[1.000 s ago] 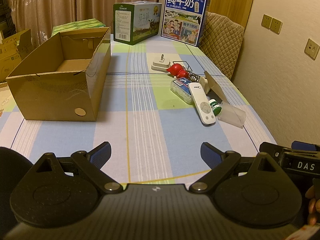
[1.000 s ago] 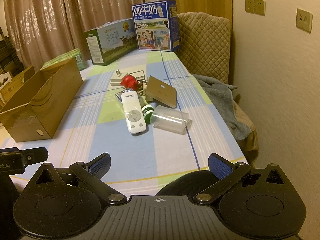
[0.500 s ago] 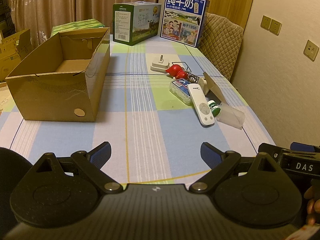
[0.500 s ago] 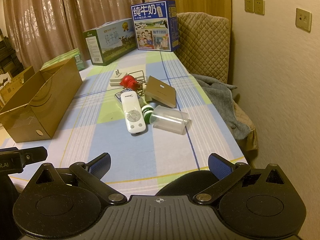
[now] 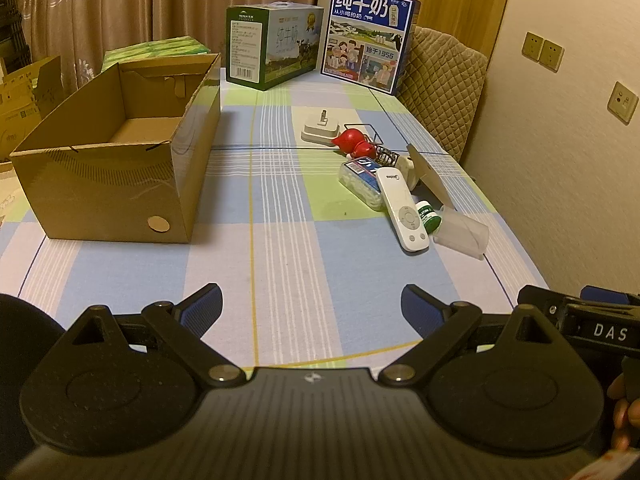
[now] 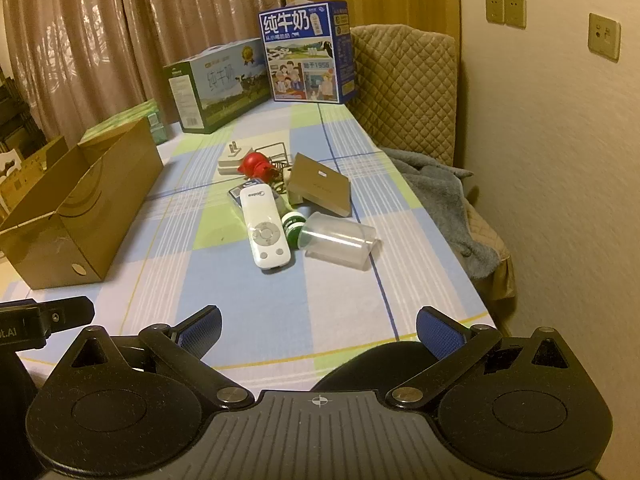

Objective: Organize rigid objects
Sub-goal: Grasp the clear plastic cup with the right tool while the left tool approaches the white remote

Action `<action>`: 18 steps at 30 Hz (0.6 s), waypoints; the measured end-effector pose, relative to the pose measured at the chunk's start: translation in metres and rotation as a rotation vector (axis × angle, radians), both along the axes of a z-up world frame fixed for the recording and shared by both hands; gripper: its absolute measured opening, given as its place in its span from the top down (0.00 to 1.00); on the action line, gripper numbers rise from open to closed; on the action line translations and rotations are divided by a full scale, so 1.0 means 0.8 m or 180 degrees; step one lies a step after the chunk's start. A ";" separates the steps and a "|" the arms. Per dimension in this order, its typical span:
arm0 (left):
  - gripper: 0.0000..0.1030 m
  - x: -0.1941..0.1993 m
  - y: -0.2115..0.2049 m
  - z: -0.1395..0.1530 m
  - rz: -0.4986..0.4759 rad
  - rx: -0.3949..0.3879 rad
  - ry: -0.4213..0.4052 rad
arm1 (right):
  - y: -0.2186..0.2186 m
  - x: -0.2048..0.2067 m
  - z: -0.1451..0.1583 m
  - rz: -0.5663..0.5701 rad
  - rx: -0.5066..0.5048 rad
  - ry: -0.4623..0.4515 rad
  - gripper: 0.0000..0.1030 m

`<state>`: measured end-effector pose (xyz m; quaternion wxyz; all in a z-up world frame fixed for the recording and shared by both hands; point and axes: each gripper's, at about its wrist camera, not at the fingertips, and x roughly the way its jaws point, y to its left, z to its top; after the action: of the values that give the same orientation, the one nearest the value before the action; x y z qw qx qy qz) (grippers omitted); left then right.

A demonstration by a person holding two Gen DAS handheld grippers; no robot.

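A cluster of small objects lies on the checked tablecloth: a white remote (image 5: 402, 210) (image 6: 265, 229), a green-capped bottle (image 5: 428, 216) (image 6: 294, 229), a clear plastic cup (image 5: 462, 230) (image 6: 340, 246) on its side, a red bulb (image 5: 352, 139) (image 6: 252, 165), a white charger (image 5: 321, 128) (image 6: 234, 160), a tan flat box (image 6: 320, 190) and a blue-labelled clear case (image 5: 360, 182). An open cardboard box (image 5: 120, 152) (image 6: 76, 204) stands at the left, nothing visible inside. My left gripper (image 5: 311, 306) and right gripper (image 6: 318, 326) hover open near the table's front edge, both holding nothing.
Two milk cartons, green (image 5: 272, 46) (image 6: 218, 84) and blue (image 5: 370, 38) (image 6: 308, 52), stand at the far end. A quilted chair (image 6: 404, 84) with a grey cloth (image 6: 444, 196) sits along the right wall. A green pack (image 5: 156, 50) lies behind the cardboard box.
Both views have shifted very slightly; the objects on the table have not moved and both grippers stay open.
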<state>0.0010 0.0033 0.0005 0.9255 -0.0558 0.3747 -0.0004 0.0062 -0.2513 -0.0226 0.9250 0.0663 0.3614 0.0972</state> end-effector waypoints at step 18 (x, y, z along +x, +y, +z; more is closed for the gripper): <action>0.08 0.057 0.014 0.006 -0.0077 -0.0087 -0.0115 | -0.009 0.040 0.058 -0.0222 0.0253 -0.0236 0.02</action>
<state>0.0467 0.0146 0.0055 0.9311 -0.0639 0.3586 -0.0177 0.0383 -0.2581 0.0237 0.9372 0.1119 0.3202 0.0815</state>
